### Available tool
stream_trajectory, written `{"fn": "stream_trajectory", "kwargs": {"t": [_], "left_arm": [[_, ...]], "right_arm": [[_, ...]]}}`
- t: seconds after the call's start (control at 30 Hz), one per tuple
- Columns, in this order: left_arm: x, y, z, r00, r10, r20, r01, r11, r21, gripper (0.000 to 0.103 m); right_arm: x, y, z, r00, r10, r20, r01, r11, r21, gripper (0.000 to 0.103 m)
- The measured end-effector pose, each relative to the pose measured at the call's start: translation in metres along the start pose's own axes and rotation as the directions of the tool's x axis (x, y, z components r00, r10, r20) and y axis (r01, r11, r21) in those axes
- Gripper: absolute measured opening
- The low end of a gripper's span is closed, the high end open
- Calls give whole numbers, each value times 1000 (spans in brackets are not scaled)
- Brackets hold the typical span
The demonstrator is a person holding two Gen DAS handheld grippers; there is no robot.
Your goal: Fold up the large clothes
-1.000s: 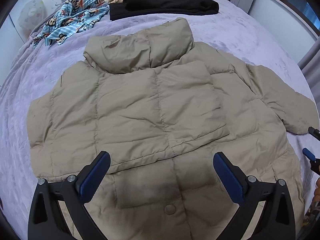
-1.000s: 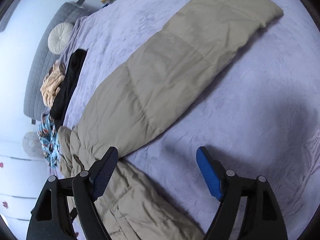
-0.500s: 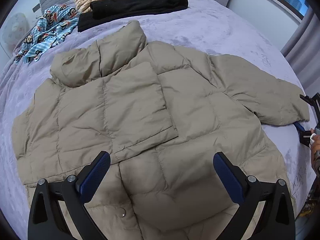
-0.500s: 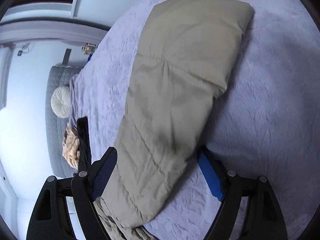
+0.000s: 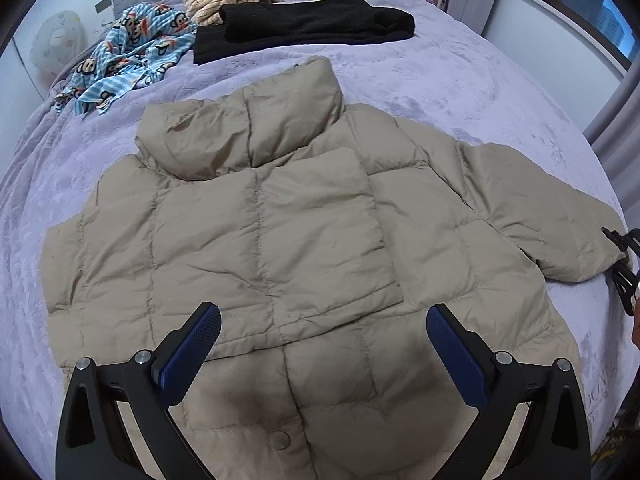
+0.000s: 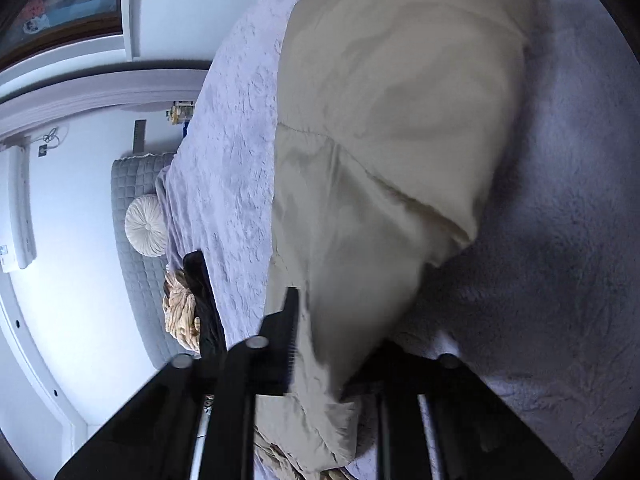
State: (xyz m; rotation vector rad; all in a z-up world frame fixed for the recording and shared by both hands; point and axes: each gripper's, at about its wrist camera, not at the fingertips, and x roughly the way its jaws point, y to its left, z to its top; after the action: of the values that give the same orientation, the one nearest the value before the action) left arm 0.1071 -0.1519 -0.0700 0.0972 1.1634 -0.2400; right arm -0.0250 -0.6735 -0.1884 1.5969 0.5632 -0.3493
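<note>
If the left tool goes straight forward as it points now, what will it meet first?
Most likely the beige quilted puffer jacket lying flat on the purple bed cover. The open left tool hovers above its front panel; how far above is unclear.

Beige puffer jacket (image 5: 280, 248) flat on bed

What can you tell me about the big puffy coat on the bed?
The puffy coat is tan, quilted into soft padded squares, with a tall collar at the top and a round snap button near the bottom. It lies flat on the purple bedspread. One sleeve looks folded across its front; the other sleeve stretches out sideways, pinched by the right claw. The left claw hovers open above the hem.
</note>
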Motion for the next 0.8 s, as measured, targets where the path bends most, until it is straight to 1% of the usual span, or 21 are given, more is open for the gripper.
{"fn": "stream_trajectory", "kwargs": {"t": [0.07,0.17,0.23,0.3,0.33,0.37,0.43,0.5,0.53,0.6,0.63,0.7,0.73,0.77,0.8], "left_arm": [[-1,11,2,1000,16,6,-16,1000,-20,103],[-2,28,3,1000,27,11,-27,998,-49,103],[-3,41,2,999,35,12,-34,997,-66,103],[-2,51,0,999,47,12,-46,996,-79,103],[-3,58,-1,998,55,13,-53,995,-89,103],[-4,64,-2,998,59,15,-57,993,-100,103],[-7,78,-4,998,65,20,-62,990,-126,103],[-10,93,-5,997,76,27,-71,986,-152,103],[-12,101,-6,996,83,30,-77,984,-162,103],[-14,115,-9,995,97,34,-89,979,-183,103],[-14,123,-11,994,105,34,-96,976,-197,103],[-13,138,-15,994,110,27,-102,970,-222,103],[-12,146,-18,993,115,21,-107,966,-235,103],[-11,152,-21,993,120,18,-112,963,-243,103],[-10,156,-23,992,123,14,-116,962,-249,103]], "right_arm": [[-3,11,-5,1000,3,12,-2,999,-46,6],[-3,42,-21,1000,3,-10,-5,985,-175,5],[0,75,-40,999,-3,-36,-9,952,-307,5],[6,112,-66,998,-14,-63,-15,898,-439,6],[11,131,-82,997,-19,-79,-23,865,-501,6],[16,145,-96,995,-19,-96,-36,839,-544,6],[28,175,-132,989,-21,-143,-75,772,-631,6],[41,206,-179,980,-23,-198,-130,678,-724,6],[45,214,-199,975,-28,-221,-151,642,-752,6],[58,233,-249,959,-52,-278,-209,533,-820,6],[63,236,-272,944,-100,-313,-218,521,-825,6],[84,237,-326,916,-167,-365,-268,422,-866,6],[91,230,-350,906,-205,-371,-276,380,-883,6],[96,223,-367,897,-234,-376,-280,356,-892,6],[108,212,-387,880,-280,-384,-282,342,-896,6]]}}
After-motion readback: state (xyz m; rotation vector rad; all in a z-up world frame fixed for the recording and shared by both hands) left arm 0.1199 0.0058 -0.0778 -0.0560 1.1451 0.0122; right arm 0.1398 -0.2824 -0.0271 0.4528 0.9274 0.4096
